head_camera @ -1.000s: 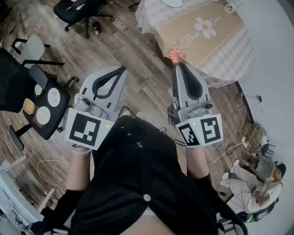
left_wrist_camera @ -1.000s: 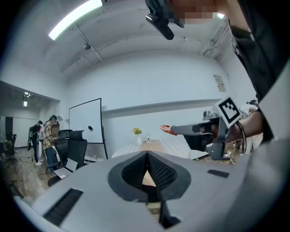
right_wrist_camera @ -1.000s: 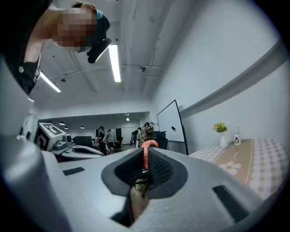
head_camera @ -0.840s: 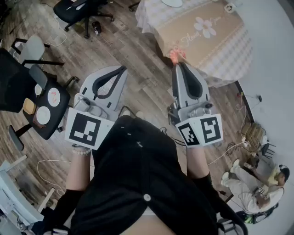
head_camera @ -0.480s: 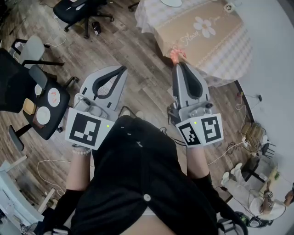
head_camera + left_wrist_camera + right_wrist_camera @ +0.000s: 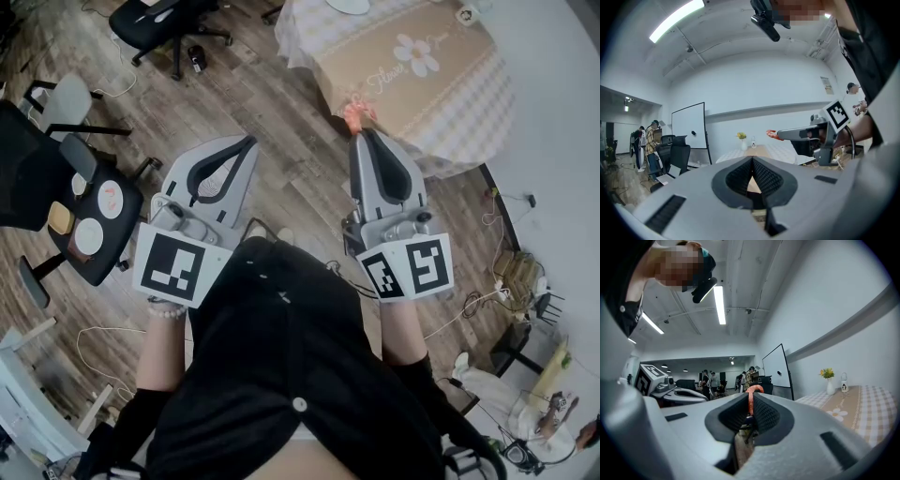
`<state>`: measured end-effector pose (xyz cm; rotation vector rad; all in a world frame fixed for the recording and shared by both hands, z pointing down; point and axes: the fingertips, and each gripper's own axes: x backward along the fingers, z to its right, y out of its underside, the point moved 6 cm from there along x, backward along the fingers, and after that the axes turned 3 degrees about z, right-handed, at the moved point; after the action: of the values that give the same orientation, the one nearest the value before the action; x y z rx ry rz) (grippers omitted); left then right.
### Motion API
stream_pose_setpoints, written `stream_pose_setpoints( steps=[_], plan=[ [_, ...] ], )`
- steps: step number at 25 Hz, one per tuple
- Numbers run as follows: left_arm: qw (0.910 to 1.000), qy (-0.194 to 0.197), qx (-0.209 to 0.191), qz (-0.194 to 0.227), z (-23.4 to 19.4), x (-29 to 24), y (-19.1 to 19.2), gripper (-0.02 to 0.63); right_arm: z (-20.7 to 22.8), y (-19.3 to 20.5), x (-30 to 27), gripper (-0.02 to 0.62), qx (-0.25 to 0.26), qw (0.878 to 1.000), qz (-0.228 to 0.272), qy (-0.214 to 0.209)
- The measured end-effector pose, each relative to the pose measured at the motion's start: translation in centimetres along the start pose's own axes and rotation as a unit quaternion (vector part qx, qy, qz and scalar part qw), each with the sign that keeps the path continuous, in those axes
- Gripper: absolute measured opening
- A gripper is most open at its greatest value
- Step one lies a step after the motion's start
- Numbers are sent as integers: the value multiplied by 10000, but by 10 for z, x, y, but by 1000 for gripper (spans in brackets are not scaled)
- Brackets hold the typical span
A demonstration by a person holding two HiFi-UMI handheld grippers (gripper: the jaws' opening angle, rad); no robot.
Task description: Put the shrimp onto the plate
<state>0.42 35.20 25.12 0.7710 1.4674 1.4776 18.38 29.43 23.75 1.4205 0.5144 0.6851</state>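
An orange shrimp (image 6: 356, 114) sticks out from the tips of my right gripper (image 6: 360, 132), which is shut on it. It hangs over the floor just in front of the table's near edge. In the right gripper view the shrimp (image 6: 751, 398) stands upright, pinched between the dark pads. My left gripper (image 6: 247, 142) is held beside it over the wooden floor, shut with nothing in it; its pads (image 6: 761, 174) meet in the left gripper view. A white plate (image 6: 350, 5) shows only partly, on the table's far side at the top edge.
The table (image 6: 469, 112) has a checked cloth and a beige runner with a daisy print (image 6: 419, 54). A black seat (image 6: 94, 246) at the left carries round dishes. Office chairs (image 6: 159, 21) stand at the back left. A small vase of flowers (image 6: 741, 140) is on the table.
Both grippers hold almost still, shifted very slightly. A person sitting at the lower right has moved away from that spot.
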Motion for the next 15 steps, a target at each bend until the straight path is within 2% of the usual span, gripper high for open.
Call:
stream_pose_setpoints(
  steps=[6, 15],
  plan=[
    [10000, -69, -13, -36, 6, -4, -2, 3, 1, 0, -4, 21, 241, 9994, -69, -252],
    [9996, -290, 15, -68, 21, -5, -4, 3, 15, -1, 2, 21, 176, 9993, 20, -325]
  ],
)
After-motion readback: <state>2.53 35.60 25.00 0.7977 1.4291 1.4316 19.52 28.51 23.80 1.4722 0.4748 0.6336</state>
